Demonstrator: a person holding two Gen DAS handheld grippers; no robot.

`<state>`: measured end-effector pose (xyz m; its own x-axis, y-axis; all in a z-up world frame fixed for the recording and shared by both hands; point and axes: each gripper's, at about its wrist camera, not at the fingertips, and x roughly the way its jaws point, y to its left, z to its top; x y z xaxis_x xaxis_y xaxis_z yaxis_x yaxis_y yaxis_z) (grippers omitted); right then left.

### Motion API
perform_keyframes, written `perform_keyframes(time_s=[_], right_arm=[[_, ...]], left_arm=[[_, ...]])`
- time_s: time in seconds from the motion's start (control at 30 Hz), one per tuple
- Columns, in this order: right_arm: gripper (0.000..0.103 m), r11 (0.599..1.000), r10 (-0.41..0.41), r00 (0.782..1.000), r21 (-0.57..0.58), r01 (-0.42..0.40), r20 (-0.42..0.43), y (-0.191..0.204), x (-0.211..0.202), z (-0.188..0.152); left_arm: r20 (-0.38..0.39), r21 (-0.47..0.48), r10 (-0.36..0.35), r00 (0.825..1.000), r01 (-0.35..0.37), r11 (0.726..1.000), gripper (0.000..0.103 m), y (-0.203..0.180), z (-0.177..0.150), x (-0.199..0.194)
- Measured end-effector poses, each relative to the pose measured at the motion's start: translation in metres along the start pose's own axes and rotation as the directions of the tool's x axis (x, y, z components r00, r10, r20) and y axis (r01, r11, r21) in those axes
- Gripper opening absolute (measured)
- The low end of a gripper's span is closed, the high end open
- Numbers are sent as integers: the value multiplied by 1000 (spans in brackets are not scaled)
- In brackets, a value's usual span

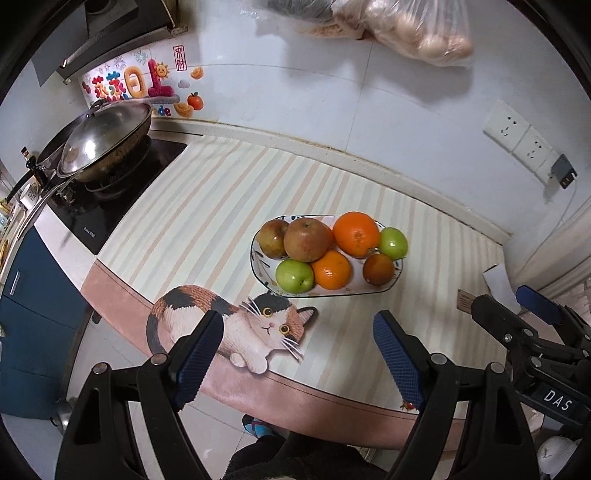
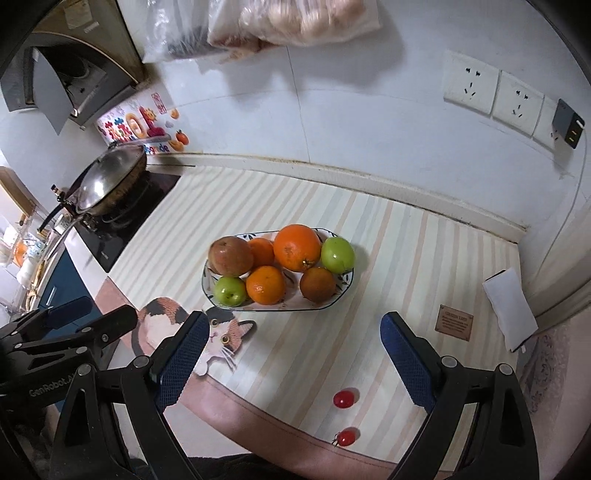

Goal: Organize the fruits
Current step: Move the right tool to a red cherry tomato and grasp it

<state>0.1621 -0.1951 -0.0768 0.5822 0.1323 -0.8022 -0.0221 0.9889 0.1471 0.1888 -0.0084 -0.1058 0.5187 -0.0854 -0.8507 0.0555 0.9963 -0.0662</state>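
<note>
An oval patterned plate (image 1: 258, 271) (image 2: 345, 291) sits mid-counter on a striped mat, piled with several fruits: red-brown apples (image 1: 307, 239) (image 2: 231, 256), oranges (image 1: 356, 233) (image 2: 296, 247), green apples (image 1: 294, 276) (image 2: 337, 254) and a dark brownish fruit (image 1: 378, 268) (image 2: 317, 284). Two cherry tomatoes (image 2: 344, 398) (image 2: 346, 437) lie loose near the mat's front edge. My left gripper (image 1: 298, 341) is open and empty, in front of the plate. My right gripper (image 2: 293, 343) is open and empty, also short of the plate, with the tomatoes between its fingers.
A lidded wok (image 1: 103, 142) (image 2: 107, 181) sits on a black hob at the left. Wall sockets (image 1: 517, 138) (image 2: 495, 92) and bagged food (image 1: 413, 29) are on the back wall. A white packet (image 2: 509, 308) and a small brown label (image 2: 453, 320) lie at the right.
</note>
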Motion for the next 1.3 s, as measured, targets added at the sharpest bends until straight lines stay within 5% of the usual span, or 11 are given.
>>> perform_keyframes(time_s=[0.4,0.73,0.83,1.07,1.3], right_arm=[[96,999,38,998,21,-39,41,6,-28,-9],[94,980,23,987,197,9,-157,-63,47,-59],[77,970,22,970,239,38,-241,-86,78,-89],[56,931,109,918,363,41,-381,-122,137,-168],[42,918,136,915,395,27,-379,-125,153,-202]], left_arm=[[37,9,-2,999,2,1000,83,-1,-8,-18],[-61,112,88,994,-81,990,83,-27,-22,38],[-125,177,109,986,-86,980,83,-44,-33,70],[-260,314,136,956,-50,948,83,-87,-60,131],[-341,358,134,931,-3,934,83,-104,-75,161]])
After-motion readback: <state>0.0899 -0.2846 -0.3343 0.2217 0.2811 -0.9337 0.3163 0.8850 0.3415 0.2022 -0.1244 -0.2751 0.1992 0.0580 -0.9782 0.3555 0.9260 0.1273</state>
